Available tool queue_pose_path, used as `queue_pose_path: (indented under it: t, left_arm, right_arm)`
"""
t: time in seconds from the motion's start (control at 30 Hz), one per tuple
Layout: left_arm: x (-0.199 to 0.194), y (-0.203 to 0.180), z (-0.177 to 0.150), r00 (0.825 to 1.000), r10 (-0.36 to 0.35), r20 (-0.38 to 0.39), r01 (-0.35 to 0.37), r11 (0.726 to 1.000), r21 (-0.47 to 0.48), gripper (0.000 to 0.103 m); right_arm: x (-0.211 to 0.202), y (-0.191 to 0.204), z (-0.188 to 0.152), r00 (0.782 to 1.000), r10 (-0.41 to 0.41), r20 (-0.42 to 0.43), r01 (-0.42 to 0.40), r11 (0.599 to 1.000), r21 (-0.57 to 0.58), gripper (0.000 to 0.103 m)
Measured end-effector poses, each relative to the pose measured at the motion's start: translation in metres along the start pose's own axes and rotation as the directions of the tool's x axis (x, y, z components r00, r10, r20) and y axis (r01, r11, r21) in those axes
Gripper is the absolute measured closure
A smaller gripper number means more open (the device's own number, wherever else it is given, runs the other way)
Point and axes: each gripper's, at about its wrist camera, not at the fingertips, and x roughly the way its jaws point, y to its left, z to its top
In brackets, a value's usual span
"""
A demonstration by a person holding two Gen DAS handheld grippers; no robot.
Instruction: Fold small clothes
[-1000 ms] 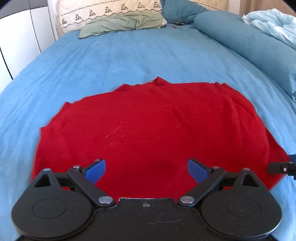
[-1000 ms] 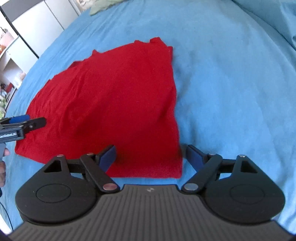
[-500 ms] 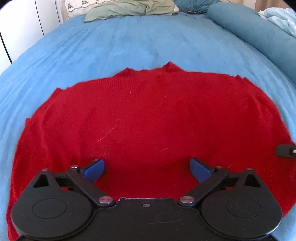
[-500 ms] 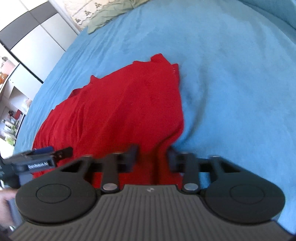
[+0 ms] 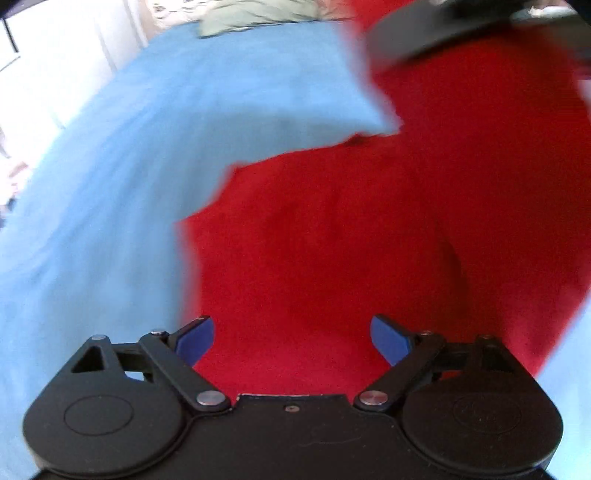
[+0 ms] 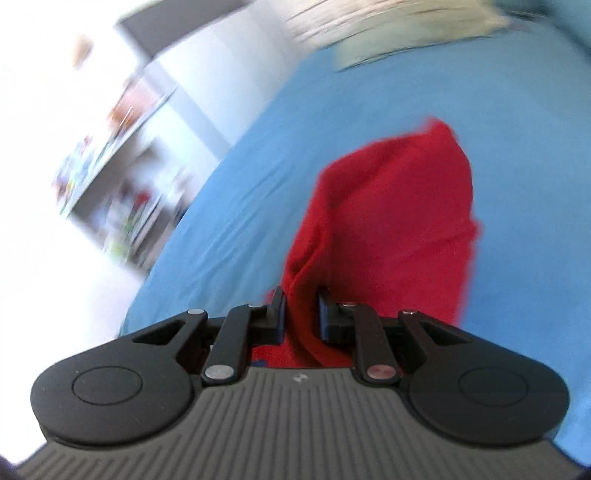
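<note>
A red garment (image 5: 332, 240) lies on the blue bedsheet (image 5: 129, 147). My right gripper (image 6: 301, 314) is shut on an edge of the red garment (image 6: 391, 229) and holds it lifted, so the cloth hangs in a bunch down to the bed. In the left wrist view the raised part of the garment fills the upper right, with my right gripper's black body (image 5: 443, 26) above it. My left gripper (image 5: 291, 338) is open and empty, low over the part of the garment still on the bed. Both views are blurred.
A green pillow (image 5: 258, 18) lies at the head of the bed, also in the right wrist view (image 6: 406, 40). White cupboards and a cluttered shelf (image 6: 122, 177) stand to the left of the bed. Blue sheet (image 6: 517, 147) extends right of the garment.
My right gripper shut on the garment's near edge and lifted it up and to the left. The flat garment is now partly raised and folding over. My left gripper stayed open and moved right.
</note>
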Motion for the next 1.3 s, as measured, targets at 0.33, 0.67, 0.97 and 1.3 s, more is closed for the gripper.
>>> queue_pose_path:
  t: [0.33,0.67,0.97,1.3]
  left_arm:
    - [-0.004,0.089,-0.08,1.0,-0.024,-0.005,0.023,0.998,-0.05,0.008]
    - [-0.05,0.075,-0.059,0.975,-0.198,0.099,0.211,0.968,-0.14,0.008]
    - [-0.012,0.014,-0.042,0.988,-0.104,0.113,0.114,0.99,-0.084,0.011]
    - [-0.001,0.031,-0.036,0.99,-0.015,0.137,0.035,0.989,-0.144,0.013]
  right_arm:
    - [0.156,0.079,-0.071,0.959,-0.176,-0.224,0.129,0.969,-0.211,0.048]
    - [-0.001,0.058,-0.052,0.962,-0.256,0.092,0.271,0.931,-0.244,0.005]
    - [-0.018,-0.01,-0.155,0.913,-0.407,-0.021,0.398,0.903,-0.162,0.005]
    - [0.02,-0.006,-0.192,0.861,-0.509,0.002,0.5,0.845,-0.191,0.008]
